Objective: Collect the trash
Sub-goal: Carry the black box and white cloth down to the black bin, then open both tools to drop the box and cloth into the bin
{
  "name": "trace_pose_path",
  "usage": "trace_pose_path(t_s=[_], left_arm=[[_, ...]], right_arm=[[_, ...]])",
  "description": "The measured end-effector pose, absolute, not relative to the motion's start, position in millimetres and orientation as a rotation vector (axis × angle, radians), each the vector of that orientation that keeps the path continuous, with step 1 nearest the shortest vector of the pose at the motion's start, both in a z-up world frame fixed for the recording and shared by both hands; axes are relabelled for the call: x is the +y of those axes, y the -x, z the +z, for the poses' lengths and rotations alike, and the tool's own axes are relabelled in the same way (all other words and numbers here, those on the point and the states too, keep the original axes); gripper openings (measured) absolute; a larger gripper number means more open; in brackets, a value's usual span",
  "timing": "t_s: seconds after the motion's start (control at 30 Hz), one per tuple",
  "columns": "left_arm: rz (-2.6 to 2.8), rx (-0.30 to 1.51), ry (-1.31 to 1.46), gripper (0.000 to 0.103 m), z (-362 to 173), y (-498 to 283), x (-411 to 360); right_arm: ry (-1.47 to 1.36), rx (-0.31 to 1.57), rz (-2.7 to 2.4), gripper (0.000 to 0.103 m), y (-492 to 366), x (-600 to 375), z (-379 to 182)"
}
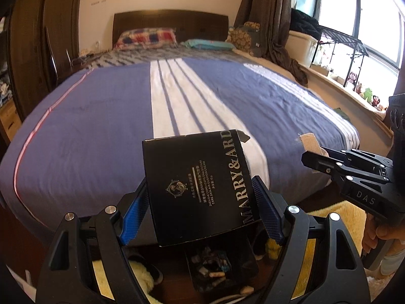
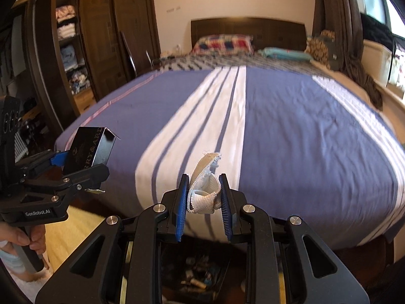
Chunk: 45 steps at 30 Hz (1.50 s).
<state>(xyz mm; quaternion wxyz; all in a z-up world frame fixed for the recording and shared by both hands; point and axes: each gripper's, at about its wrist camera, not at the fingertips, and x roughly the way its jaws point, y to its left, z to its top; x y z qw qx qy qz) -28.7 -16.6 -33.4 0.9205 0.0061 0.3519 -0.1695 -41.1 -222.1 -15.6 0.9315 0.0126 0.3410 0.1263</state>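
My left gripper (image 1: 200, 202) is shut on a black cosmetics box (image 1: 200, 187) with silver lettering, held upright between the blue pads (image 1: 134, 215). The same box (image 2: 88, 149) shows at the left of the right wrist view. My right gripper (image 2: 203, 197) is shut on a crumpled beige and pale blue scrap of cloth (image 2: 205, 190); its beige end (image 1: 310, 143) pokes past the right gripper (image 1: 319, 162) in the left wrist view. Below both grippers, at the foot of the bed, stands a dark bin (image 1: 220, 268) with several bits of trash inside, also seen as the bin (image 2: 197, 276) between the right gripper's arms.
The bed (image 1: 101, 126) with a blue and white striped cover fills the view ahead. A yellow fluffy rug (image 1: 336, 217) lies on the floor by the bin. A wardrobe (image 2: 83, 38) stands left, a window ledge with toys (image 1: 364, 93) right. A hand (image 2: 22, 240) grips the left tool's handle.
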Motion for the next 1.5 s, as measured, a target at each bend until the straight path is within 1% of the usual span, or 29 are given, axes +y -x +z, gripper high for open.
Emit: trace_pose_path(t_s=[0.43,0.73,0.93,1.23,1.33,1.4,1.43,1.47,1.5], left_arm=[[-0.364,1.015,-0.006,0.074,-160.0,31.5,-18.4],[-0.385,1.21,-0.039,0.074,-238.6,29.5,-34.2],[-0.415,1.316,-0.025,0.074,-272.4,21.2,-41.8],[-0.436,1.39,-0.016,0.075,-295.2,9.2,-51.3],[-0.434,1.397,-0.018,0.076,-297.7,6.5,-52.8],[-0.422,1.403,-0.017,0.079,-298.3,3.7,-50.2],[-0.418,1.403,-0.016,0.083,-298.5,3.1,-49.4],[-0.413,1.402,-0.014,0.086,-297.9,2.9,-48.1],[-0.409,1.4,-0.013,0.087,-297.6,2.8,-47.5]], right_arm=[[-0.042,0.96,0.24,0.025,44.4,-222.3,-123.6],[-0.057,1.108,0.223,0.025,41.6,-223.5,-181.6],[-0.075,1.194,0.225,0.025,36.8,-219.5,-213.4],[-0.101,1.294,0.25,0.025,14.3,-205.2,-238.3],[-0.109,1.302,0.272,0.028,6.8,-204.2,-239.6],[-0.113,1.307,0.278,0.03,4.9,-204.7,-241.3],[-0.115,1.312,0.278,0.032,3.7,-205.4,-242.2],[-0.118,1.312,0.276,0.039,2.3,-205.9,-242.4],[-0.12,1.314,0.275,0.046,1.0,-206.1,-241.7]])
